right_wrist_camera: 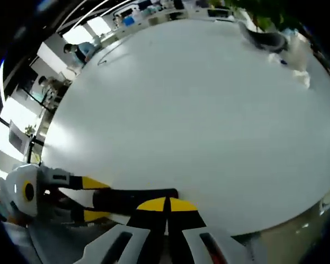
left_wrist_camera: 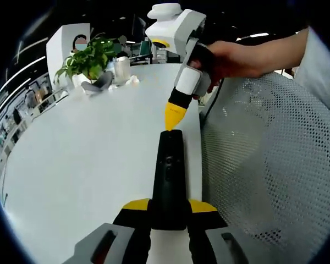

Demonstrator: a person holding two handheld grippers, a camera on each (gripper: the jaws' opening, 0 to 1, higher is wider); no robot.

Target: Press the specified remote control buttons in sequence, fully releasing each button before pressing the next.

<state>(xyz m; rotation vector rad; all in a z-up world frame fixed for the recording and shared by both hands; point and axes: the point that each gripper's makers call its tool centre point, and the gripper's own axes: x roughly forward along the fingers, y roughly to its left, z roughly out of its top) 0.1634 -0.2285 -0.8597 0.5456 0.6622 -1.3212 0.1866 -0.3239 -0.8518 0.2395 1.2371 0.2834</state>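
At desk edge, black remote [left_wrist_camera: 169,181] sits clamped in left tool [left_wrist_camera: 169,212]. Right tool [left_wrist_camera: 174,116], jaws closed together and empty, has its tip on the remote's far end: looks like a press underway. Can't tell how many presses remain. White desk [left_wrist_camera: 88,159] beneath, potted plant [left_wrist_camera: 88,58] far off.

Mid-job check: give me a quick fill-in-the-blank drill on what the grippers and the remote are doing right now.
1. The left gripper holds the black ____ between its jaws.
2. The right gripper has its yellow jaws ____, their tip at the far end of the remote.
3. The remote is held over a ____ table.
4. At the table's far end stands a green ____.

Missing words: remote; shut; white; plant
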